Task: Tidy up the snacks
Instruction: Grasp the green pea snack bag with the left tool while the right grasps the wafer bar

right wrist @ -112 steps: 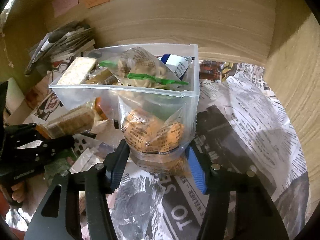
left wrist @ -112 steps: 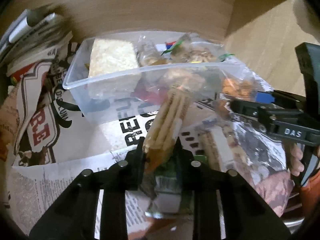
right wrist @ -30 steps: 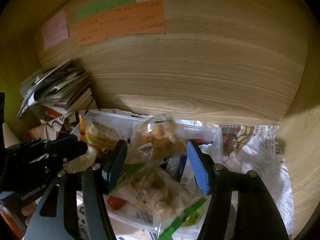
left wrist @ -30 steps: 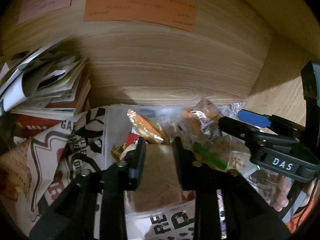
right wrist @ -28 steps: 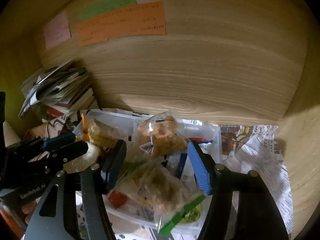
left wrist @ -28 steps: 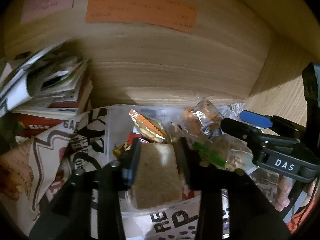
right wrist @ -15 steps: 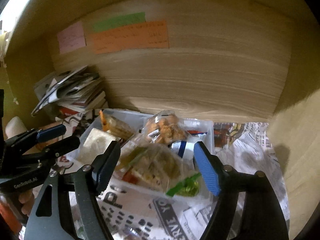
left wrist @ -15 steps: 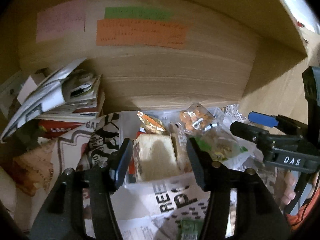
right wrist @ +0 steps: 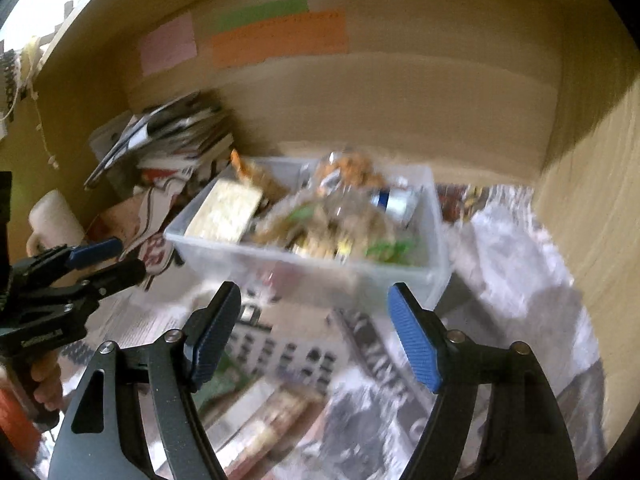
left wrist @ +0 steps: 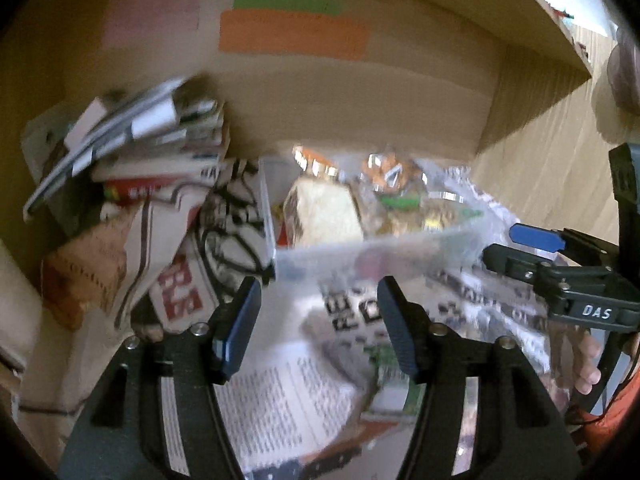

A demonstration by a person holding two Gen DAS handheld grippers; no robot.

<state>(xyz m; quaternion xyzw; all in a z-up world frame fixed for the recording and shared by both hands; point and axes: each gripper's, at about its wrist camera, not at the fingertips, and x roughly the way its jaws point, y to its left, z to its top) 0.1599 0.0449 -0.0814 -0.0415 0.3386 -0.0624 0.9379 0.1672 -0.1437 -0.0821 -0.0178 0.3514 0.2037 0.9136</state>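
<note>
Left gripper (left wrist: 318, 316): blue-padded jaws standing wide apart, nothing between them. Right gripper (right wrist: 314, 330): same, gaping wide, gripping nothing.

Landmark: the clear rectangular plastic bin (right wrist: 434, 236). It's sitting ahead of both grippers on the newspaper-covered shelf (right wrist: 520, 280), back against the wooden rear wall. Both views are motion-blurred, so fine detail is unreliable.

In the bin: pale tan square cracker block (right wrist: 226, 214) at its left end, clear bags of orange and brown snacks (right wrist: 344, 176) piled mid to right, a blue-and-white wrapped item (right wrist: 390, 200) toward its right rear.

Outside the bin, in front of it and low between the right fingers: a long brown packet (right wrist: 276, 416), blurred, identity unclear. A green-and-white packet (left wrist: 396, 380) is showing just inside the left gripper's right finger, also in front of the bin.

Judgement: those two are looking like the remaining loose snacks. Both lie on the near side of the bin, below the fingers. The brown packet's long axis is running diagonally, near-left to far-right; right gripper seems nearer to it, left gripper to the green one.

Left of the bin: stack of magazines and papers (left wrist: 160, 140). Paper notes (right wrist: 276, 36) are stuck on the wall above it.
</note>
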